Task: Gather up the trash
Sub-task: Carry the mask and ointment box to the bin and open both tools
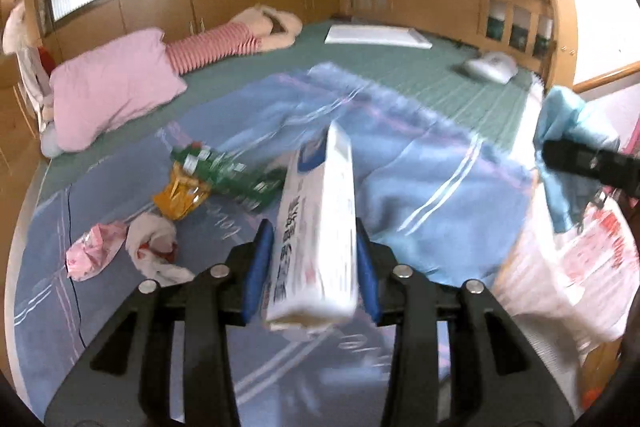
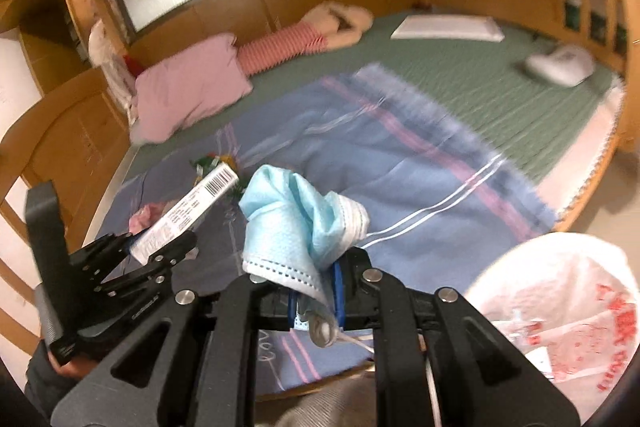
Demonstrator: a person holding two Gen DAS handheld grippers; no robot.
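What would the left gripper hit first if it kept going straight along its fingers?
Probably the blue blanket on the bed. The left gripper is shut on a white carton that leads and would touch first; the green wrapper lies left of that line. Depth unclear.

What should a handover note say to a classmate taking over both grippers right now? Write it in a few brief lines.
Left gripper: shut on the white box.
Right gripper: shut on the blue face mask.
White plastic bag: at the bed's near right edge.
Done: two pieces lifted, neither bagged yet.
Left on the blue blanket: green wrapper, yellow wrapper, pink wrapper, crumpled white tissue.
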